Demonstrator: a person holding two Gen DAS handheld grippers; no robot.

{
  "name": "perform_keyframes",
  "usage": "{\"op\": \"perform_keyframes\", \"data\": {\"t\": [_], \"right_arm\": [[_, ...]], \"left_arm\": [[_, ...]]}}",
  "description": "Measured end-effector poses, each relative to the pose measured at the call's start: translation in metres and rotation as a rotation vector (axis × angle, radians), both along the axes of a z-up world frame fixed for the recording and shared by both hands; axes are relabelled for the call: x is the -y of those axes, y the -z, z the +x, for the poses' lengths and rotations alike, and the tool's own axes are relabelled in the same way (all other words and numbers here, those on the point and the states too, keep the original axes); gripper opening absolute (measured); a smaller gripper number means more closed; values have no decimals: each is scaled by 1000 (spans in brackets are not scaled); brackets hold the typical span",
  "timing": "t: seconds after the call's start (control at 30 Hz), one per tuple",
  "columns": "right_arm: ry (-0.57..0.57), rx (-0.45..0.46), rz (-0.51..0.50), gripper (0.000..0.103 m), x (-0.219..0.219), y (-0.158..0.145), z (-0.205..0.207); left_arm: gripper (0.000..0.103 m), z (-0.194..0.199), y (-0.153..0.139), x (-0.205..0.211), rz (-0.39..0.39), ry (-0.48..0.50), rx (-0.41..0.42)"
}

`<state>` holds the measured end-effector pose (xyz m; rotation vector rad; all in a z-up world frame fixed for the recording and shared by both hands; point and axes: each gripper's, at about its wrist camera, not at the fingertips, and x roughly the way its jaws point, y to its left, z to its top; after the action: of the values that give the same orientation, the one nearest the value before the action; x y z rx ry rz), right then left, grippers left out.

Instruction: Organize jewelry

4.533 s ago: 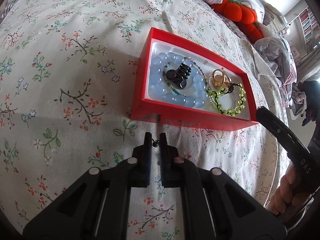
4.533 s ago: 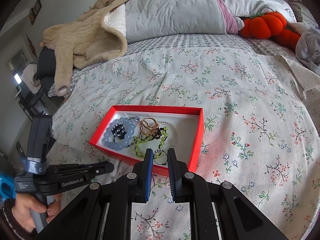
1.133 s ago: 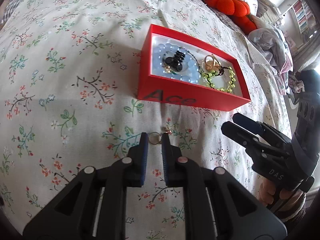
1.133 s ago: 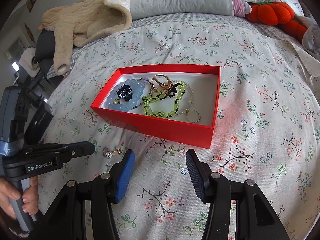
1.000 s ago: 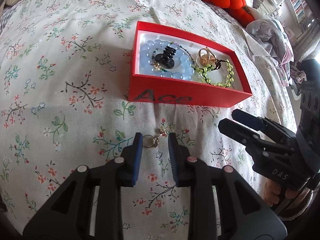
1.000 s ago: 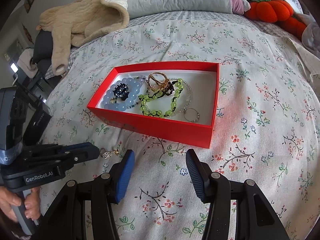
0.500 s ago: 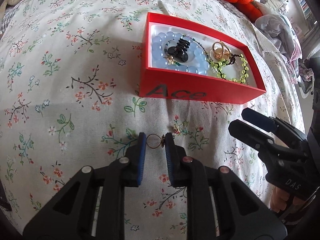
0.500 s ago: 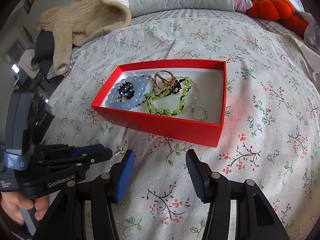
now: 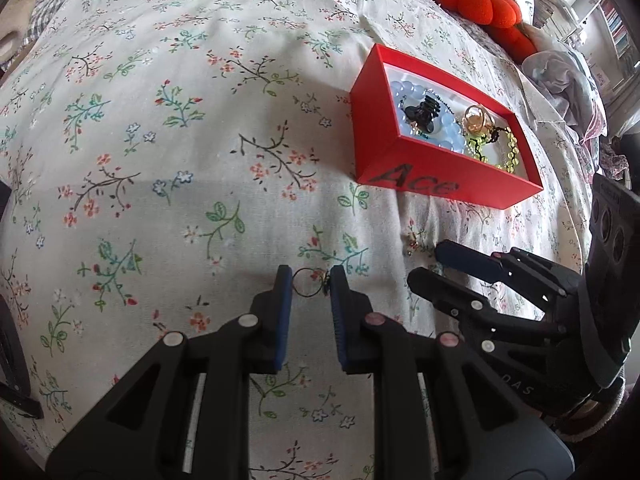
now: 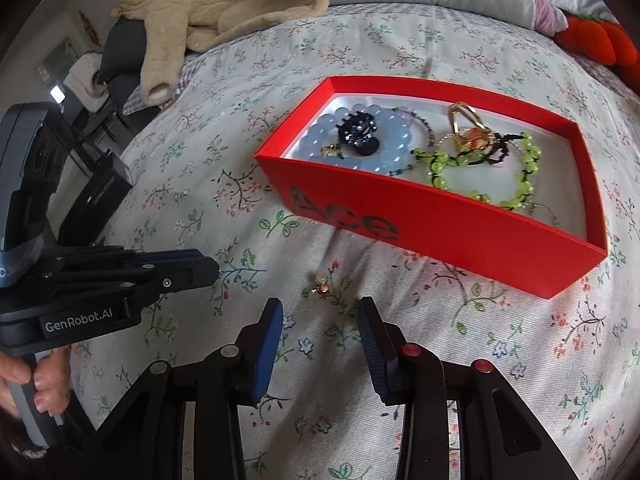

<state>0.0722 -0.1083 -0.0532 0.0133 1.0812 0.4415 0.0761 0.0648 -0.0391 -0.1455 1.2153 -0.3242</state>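
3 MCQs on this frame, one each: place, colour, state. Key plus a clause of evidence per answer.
1. Where is the small gold earring?
A. inside the red box
B. on the bedspread in front of the red box
C. on the pillow

2. What colour are the beads of the bracelet at the right end of the red box?
A. green
B. purple
C. white

3. How does the left claw stand?
A. shut tight with nothing between its fingers
B. fingers either side of a thin ring, with a gap showing
C. out of view

Key: 1 B, the earring lies on the floral bedspread just ahead of the right claw. 2 A, the green bracelet sits beside the blue bracelet. 3 B, the thin ring lies between the parted fingers.
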Motion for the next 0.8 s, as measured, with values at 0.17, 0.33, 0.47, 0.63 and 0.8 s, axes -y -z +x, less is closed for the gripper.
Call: {"op": "perform_keyframes", "data": {"t": [0.17,0.33,0.47,0.63,0.8], "right_arm": [[1,22,-26,36,-11,9,6],[30,40,-33,23,-12,11,11],[41,53,-48,12,-9,11,11],[35,66,-60,7,-8,7,9],[42,55,-31,6,4,-2,6]], "left_arm": [[21,-4,2,-12,-6,-4,-4],[21,-2,2,-16,-12,-10,-7],[21,-1,2,-15,-12,-12,-7],[21,-1,1,-9,-5,-12,1],[21,1,-6,-2,-10,-11,22]]}}
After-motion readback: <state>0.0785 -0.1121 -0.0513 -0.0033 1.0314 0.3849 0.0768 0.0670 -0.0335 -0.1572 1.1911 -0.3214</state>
